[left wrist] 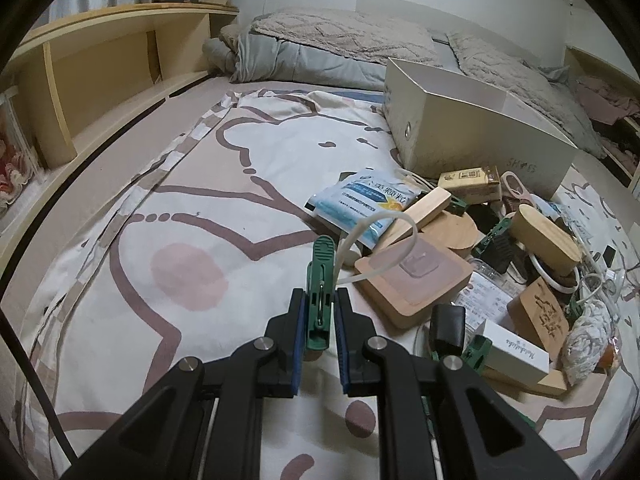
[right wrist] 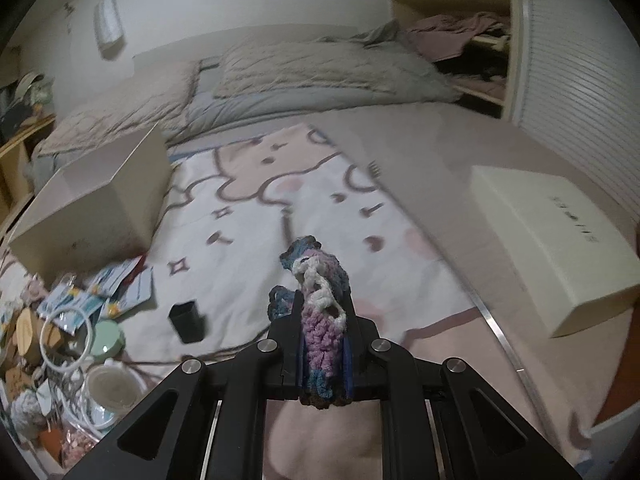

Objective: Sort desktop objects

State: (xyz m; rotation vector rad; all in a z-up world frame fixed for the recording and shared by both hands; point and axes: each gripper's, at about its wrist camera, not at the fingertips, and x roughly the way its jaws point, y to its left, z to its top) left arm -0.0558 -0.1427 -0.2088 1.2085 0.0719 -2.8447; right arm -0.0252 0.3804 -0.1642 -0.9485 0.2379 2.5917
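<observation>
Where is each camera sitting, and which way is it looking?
Left wrist: sits on the left gripper, facing forward over the bed sheet at a clutter pile; its black fingers clamp a green clothespin.
Right wrist: sits on the right gripper, facing across the bed toward the pillows; its fingers clamp a crocheted yarn piece.
Both show the open cream box, pillows and cartoon sheet.

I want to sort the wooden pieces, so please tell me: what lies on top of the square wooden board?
A clear adhesive hook lies on the board, and a white cable arches over it. The board's right edge is hidden under a label sheet.
</observation>
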